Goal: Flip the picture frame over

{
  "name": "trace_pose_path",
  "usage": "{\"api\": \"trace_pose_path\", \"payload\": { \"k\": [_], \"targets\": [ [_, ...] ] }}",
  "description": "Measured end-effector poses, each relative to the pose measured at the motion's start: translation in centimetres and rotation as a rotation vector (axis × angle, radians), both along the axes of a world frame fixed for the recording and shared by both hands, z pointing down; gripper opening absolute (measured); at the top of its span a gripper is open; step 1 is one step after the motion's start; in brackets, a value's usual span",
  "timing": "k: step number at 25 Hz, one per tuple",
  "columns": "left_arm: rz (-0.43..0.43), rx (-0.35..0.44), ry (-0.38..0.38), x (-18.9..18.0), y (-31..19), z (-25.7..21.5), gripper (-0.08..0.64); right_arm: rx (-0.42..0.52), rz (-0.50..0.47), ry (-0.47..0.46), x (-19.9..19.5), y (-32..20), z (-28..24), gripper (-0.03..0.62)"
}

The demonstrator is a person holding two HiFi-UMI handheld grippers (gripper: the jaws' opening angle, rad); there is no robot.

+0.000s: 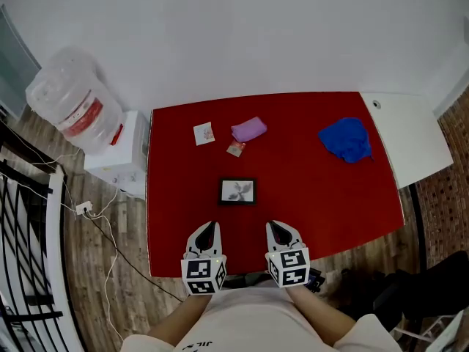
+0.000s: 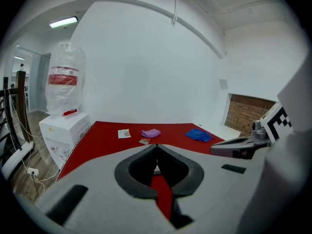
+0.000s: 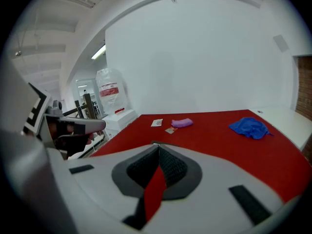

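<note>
You are holding two grippers low over the near edge of the red surface [image 1: 172, 226], one in each hand, with your two forearms coming in from the bottom of the head view. The left gripper [image 1: 211, 226] is showing its fingers pressed together to a point, and the right gripper [image 1: 272, 225] is showing the same. Each pair is closing only on itself. Each gripper is carrying one cube with black and white square markers at its rear, so two cubes in all. Both bodies are smooth pale plastic with dark ribbed pads.

Just beyond the two tips, one picture frame [image 1: 238, 191] is lying flat on the red surface, apart from both grippers and roughly between their lines. It is a small rectangle with a dark border, and its pale picture is facing up.

Farther back, three small things are lying close together: one white printed card [image 1: 204, 133], one small flat packet [image 1: 235, 149], and one soft lilac cloth [image 1: 249, 129] bunched into a rounded oblong. Well off to the right, one crumpled blue cloth [image 1: 346, 139] is sitting near the far right corner.

At the right end, one white surface [image 1: 407, 134] is adjoining the red one. On the wooden floor to the left, one white water dispenser [image 1: 117, 156] is standing with one clear plastic bottle [image 1: 73, 108] on top.
</note>
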State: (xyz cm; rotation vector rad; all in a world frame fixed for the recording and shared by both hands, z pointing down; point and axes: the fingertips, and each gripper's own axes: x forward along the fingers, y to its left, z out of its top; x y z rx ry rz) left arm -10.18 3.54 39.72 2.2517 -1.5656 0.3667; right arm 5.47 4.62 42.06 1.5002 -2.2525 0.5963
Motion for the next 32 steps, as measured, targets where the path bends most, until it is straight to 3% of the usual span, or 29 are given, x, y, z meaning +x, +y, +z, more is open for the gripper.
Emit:
{"api": "trace_pose_path", "payload": {
  "k": [10,20,22,25,32],
  "targets": [
    [0.018,-0.079,-0.032,0.4,-5.4,4.9,0.006,-0.049,0.009,0.014,0.0,-5.2,4.5,0.005],
    [0.028,-0.217,-0.047,0.0,-9.1,13.8,0.009,-0.089,0.042,-0.013,-1.6,-9.3,9.5,0.006],
    [0.033,-0.240,-0.034,0.0,-9.9,15.2,0.036,-0.096,0.037,-0.012,-2.1,-9.9,10.6,0.008],
    [0.029,-0.262,-0.041,-0.3,-11.4,16.9,0.075,-0.114,0.040,-0.022,-2.4,-10.8,12.3,0.071],
    [0.044,-0.347,-0.073,-0.2,-13.9,20.9,0.110,-0.149,0.076,-0.028,-1.9,-12.8,15.4,0.152]
  ]
}}
